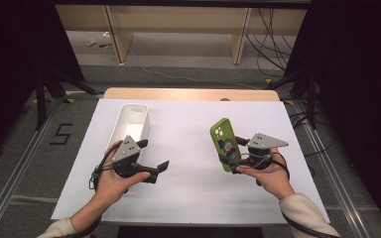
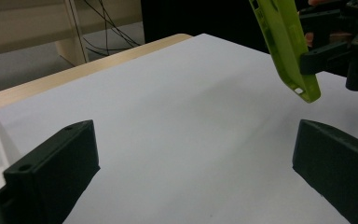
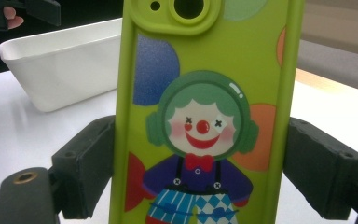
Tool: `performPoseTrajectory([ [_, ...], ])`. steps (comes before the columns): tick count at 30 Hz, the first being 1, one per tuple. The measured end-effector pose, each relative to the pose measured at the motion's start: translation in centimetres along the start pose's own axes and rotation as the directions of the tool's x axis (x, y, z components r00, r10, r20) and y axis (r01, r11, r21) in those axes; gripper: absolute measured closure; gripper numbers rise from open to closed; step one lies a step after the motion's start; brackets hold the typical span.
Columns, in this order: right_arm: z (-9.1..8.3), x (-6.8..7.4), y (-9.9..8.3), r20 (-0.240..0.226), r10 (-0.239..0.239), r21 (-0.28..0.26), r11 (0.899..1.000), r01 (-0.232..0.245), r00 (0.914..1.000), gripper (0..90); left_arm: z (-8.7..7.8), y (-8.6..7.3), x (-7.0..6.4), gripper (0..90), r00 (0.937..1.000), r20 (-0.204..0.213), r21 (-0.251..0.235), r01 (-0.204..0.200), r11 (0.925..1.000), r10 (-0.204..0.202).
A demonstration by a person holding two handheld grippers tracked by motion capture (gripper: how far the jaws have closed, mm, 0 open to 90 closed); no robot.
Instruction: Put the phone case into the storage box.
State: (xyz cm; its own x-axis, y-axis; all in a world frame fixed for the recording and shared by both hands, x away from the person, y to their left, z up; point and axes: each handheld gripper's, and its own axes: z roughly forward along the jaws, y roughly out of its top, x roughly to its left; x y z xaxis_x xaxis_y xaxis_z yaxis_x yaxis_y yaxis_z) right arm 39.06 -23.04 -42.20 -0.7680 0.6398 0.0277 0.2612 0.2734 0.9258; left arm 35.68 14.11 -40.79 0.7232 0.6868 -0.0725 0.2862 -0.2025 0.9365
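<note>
A lime-green phone case (image 1: 224, 141) with a clown picture (image 3: 205, 116) is held up off the table right of centre, standing on end and tilted. My right gripper (image 1: 234, 156) is shut on it, its jaws pressing the two long sides near the lower end (image 3: 205, 172). In the left gripper view the case (image 2: 286, 46) hangs at the upper right with the right gripper (image 2: 340, 46) behind it. My left gripper (image 1: 159, 170) is open and empty, low over the white sheet (image 2: 191, 154), pointing right toward the case.
A long, empty white bin (image 1: 134, 105) stands at the left of the table, just beyond my left hand (image 3: 60, 70). A white sheet (image 1: 188, 198) covers the table; the wooden edge (image 1: 188, 94) shows at the back. Dark stands flank both sides.
</note>
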Motion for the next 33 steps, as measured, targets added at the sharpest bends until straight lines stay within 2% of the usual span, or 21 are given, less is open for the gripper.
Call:
performPoseTrajectory([
  [2, 0.0, 0.0, -0.1, 0.009, -0.002, -0.005, 1.000, 0.002, 1.0000, 16.2, 0.5, 0.5, -0.2, 0.0, 0.9999, 0.011, -0.009, 0.013, 0.9999, -0.013],
  [11, 0.2, 0.2, -0.2, 0.010, -0.004, 0.001, 1.000, 0.004, 0.9999, 16.2, 2.6, 2.2, -1.3, 0.0, 0.9992, 0.039, -0.021, -0.010, 0.9997, 0.010],
  [25, 0.2, 0.5, -0.1, 0.015, -0.001, -0.014, 1.000, 0.001, 0.9999, 16.2, 5.4, 3.7, -2.5, 1.1, 0.9976, 0.064, -0.018, -0.023, 0.9996, 0.024],
  [33, 0.4, 0.8, -0.1, 0.019, 0.000, -0.025, 1.000, 0.000, 0.9998, 16.2, 7.0, 4.8, -3.7, 2.9, 0.9948, 0.098, -0.029, -0.025, 0.9993, 0.027],
])
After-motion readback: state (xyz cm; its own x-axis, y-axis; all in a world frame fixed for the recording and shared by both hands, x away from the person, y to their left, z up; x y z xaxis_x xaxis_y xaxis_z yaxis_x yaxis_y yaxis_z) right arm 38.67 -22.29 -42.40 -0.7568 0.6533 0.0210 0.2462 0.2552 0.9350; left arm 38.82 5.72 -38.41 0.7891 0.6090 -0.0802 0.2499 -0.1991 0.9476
